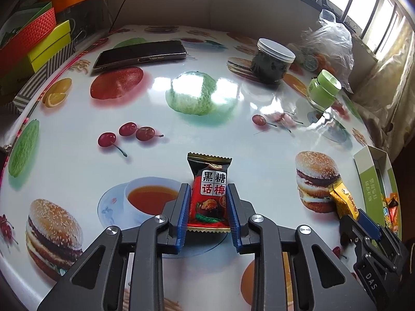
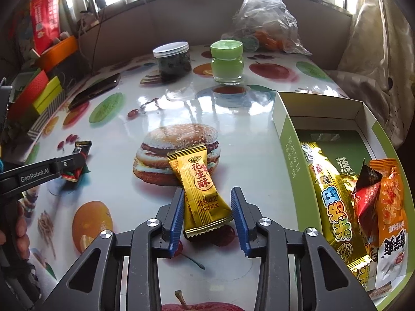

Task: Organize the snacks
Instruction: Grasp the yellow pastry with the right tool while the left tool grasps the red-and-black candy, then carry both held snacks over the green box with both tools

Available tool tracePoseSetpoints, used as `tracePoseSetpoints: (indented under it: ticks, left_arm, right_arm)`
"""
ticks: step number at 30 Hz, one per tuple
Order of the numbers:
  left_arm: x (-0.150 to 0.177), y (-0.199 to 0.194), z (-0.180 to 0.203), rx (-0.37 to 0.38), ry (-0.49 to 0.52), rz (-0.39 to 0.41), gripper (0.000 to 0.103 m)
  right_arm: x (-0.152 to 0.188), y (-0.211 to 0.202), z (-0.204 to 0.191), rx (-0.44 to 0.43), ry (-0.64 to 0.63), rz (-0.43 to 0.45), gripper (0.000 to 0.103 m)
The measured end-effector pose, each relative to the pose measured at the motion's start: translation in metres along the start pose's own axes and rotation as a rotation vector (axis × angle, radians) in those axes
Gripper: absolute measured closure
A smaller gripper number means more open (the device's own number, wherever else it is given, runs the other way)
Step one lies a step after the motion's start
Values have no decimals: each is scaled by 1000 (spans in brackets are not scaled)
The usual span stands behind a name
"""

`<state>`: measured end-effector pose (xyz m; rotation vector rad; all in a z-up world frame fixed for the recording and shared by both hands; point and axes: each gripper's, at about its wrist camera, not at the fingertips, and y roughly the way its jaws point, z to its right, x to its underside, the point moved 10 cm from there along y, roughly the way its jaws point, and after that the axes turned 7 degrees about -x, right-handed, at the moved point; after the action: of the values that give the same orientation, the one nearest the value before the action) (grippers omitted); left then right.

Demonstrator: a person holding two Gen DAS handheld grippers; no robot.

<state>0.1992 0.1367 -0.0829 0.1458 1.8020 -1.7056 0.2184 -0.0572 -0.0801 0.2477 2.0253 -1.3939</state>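
Left gripper clamped on a red candy lying on the table, pads pressing both edges. Right gripper straddles a gold candy: left pad touching, right pad apart, not gripping. Green box just right of it holds more snacks.

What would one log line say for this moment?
left gripper: shut on red candy packet | right gripper: open around gold peanut-candy packet | green box: part-filled
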Motion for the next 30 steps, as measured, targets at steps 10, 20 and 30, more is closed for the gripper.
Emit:
tracePoseSetpoints:
  ticks: [10, 20, 30]
  left_arm:
    - [6, -7, 1, 11, 5, 3, 76]
    - [11, -21, 10, 29, 24, 18, 76]
    - [16, -35, 25, 57, 54, 31, 76]
  right_arm:
    - [0, -7, 1, 0, 10, 18, 78]
    - [1, -19, 3, -6, 30, 52, 78]
    - [4, -31, 3, -4, 32, 68, 78]
